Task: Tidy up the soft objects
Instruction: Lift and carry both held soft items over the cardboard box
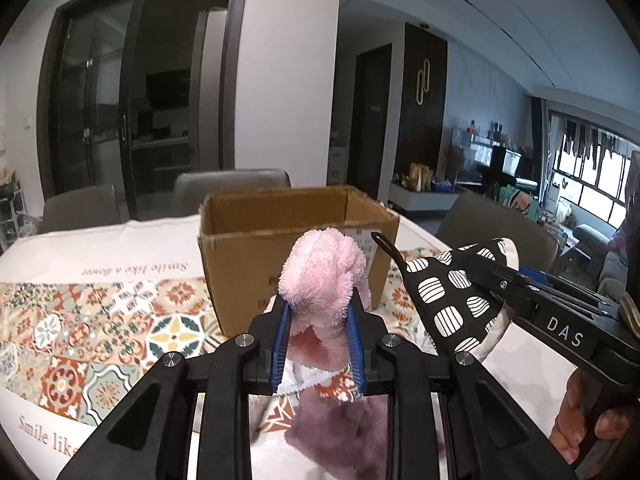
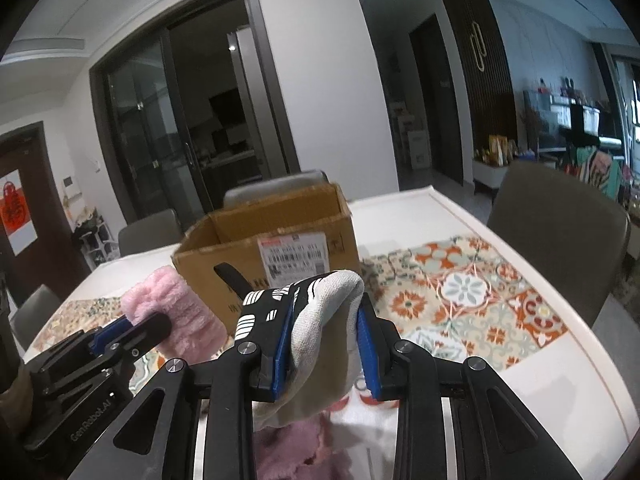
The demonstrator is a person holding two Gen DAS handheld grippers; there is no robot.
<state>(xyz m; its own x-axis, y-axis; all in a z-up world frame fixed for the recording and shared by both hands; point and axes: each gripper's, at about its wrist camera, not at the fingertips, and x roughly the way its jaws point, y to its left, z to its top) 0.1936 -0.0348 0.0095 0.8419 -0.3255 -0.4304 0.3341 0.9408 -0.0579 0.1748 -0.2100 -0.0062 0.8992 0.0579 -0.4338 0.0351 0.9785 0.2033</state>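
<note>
pink fluffy cloth (image 1: 320,276) sits bunched between the blue pads of the left gripper (image 1: 319,320), pinched and lifted off the table, its top puffing above the fingertips; the right gripper (image 2: 325,334) clamps a black-and-white patterned oven mitt (image 2: 316,320) the same way. both are held up just in front of the open cardboard box (image 1: 296,236), likely to be carried over its near wall and dropped in, above the patterned tablecloth (image 1: 100,320)
</note>
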